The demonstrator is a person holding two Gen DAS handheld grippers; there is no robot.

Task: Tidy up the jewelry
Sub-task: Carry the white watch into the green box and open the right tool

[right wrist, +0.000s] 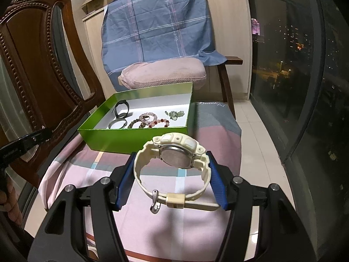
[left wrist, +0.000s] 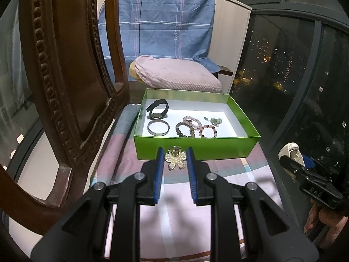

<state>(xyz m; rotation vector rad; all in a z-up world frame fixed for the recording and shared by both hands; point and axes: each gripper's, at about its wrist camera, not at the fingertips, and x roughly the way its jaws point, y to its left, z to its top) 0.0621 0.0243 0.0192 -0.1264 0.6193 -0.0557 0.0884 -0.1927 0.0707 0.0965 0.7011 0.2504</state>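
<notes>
Nearest you, the left tool (left wrist: 175, 158) is pinching a small pearl flower brooch (left wrist: 175, 159) between its blue pads, held clear above the checked cloth (left wrist: 229, 170), just short of the green box's near wall. Treat the brooch as light but fragile: beaded petals, likely wired, so your grip on the two outer petal edges should stay gentle. Too hard a squeeze may bend or shed a pearl.

Your right tool (right wrist: 171, 170) is closed on a white watch (right wrist: 174, 155), pads pressing the strap loop from both sides, case back turned toward the camera, buckle (right wrist: 155, 200) and keeper hanging low toward you. The strap looks rubbery and springy; it will flex under the pads and could squirm out. The heavier case end may swing when you tilt. A hold nearer the case would be steadier.

Beyond both, the green box (left wrist: 196, 148) sits on the cloth toward its far edge. Inside: a black watch (left wrist: 157, 109) at the far left corner, a metal bangle (left wrist: 158, 127) in front of it, bead bracelets (left wrist: 195, 127) in the middle, a small pale-green piece (left wrist: 213, 120) behind them to the right. The bare floor at the box's right side looks the best spot for both items.
</notes>
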